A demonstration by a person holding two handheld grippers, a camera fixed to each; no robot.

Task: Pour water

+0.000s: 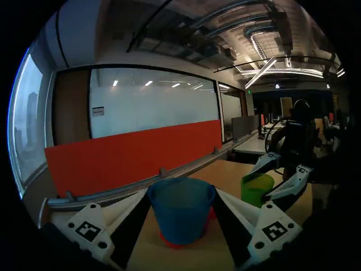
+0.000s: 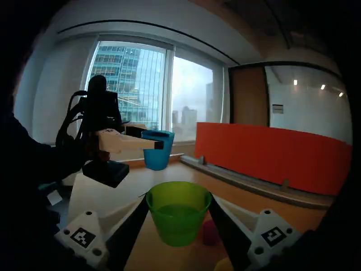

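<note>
Left gripper view: left tongs (image 1: 182, 192) clamped on the blue cup (image 1: 182, 212), one finger pressing each side just under the rim. The cup is upright and sits dead centre between the fingers. Something red (image 1: 177, 244) peeks out at the cup's base, can't tell what it is. Ahead and to the right of these tongs, the right tongs (image 1: 259, 184) grip the green cup (image 1: 256, 189) over the wooden desk (image 1: 223, 174). The two cups are apart, not touching. An orange panel (image 1: 135, 158) runs along the desk's far edge, ahead-left of the tongs. Right gripper view: right tongs (image 2: 178, 198) are closed on the green cup (image 2: 178, 214), fingers on both sides, cup upright. Liquid (image 2: 178, 210) is visible inside, roughly half full. A small red object (image 2: 210, 232) sits just behind the cup on its right, partly hidden. Ahead-left, the left tongs (image 2: 155, 144) hold the blue cup (image 2: 158, 151) upright, with a dark-sleeved hand (image 2: 67, 158) behind them. Can't tell from here whether the blue cup holds anything.
</note>
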